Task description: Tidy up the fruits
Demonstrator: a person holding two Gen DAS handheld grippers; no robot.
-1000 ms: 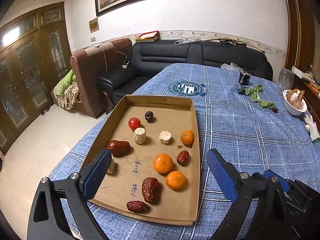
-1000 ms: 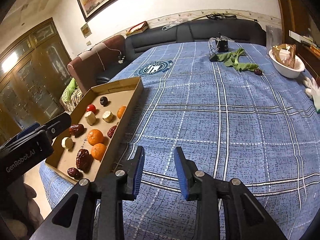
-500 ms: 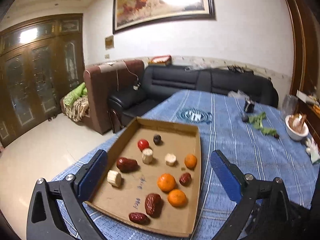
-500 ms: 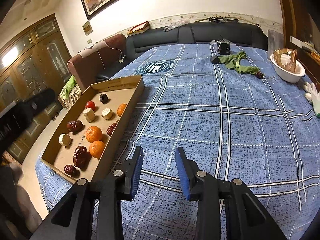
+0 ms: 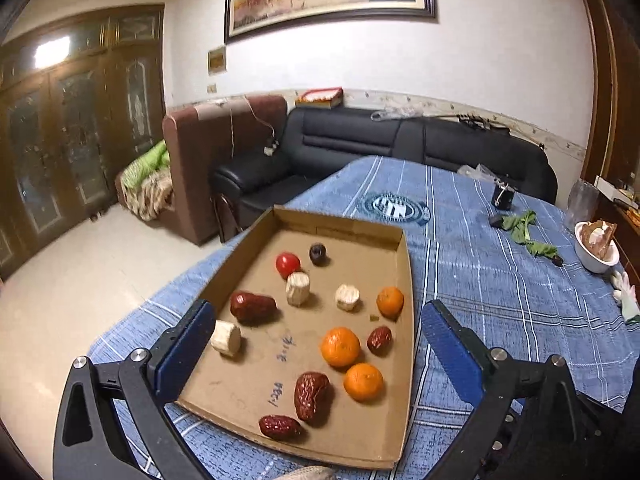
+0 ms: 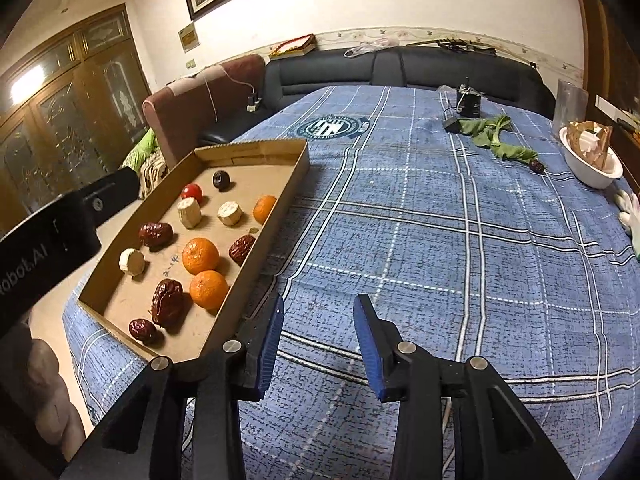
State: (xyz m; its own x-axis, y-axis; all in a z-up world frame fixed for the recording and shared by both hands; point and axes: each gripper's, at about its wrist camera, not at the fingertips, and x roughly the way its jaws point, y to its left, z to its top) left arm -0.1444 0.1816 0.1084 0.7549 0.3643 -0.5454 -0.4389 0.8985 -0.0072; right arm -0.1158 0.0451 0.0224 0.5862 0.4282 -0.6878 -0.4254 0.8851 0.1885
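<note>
A shallow cardboard tray [image 5: 404, 268] lies on the blue checked tablecloth, also in the right wrist view [image 6: 298, 168]. In it lie three oranges [image 5: 340, 346], several red dates [image 5: 253, 306], three pale cut pieces [image 5: 298, 288], a cherry tomato [image 5: 287, 263] and a dark round fruit [image 5: 318, 253]. My left gripper [image 5: 316, 340] is wide open and empty, held above the tray's near end. My right gripper [image 6: 318, 338] is open and empty over bare cloth, right of the tray.
A white bowl [image 6: 588, 168] with wrappers, green leaves [image 6: 496, 136], a loose date [image 6: 537, 166], a small black device [image 6: 468, 104] and a white glove [image 6: 632, 216] lie at the table's far right. Sofas stand behind the table.
The left gripper has risen and tilted up, so more of the room and wall shows; the tray sits lower in its view. The right gripper has barely moved.
</note>
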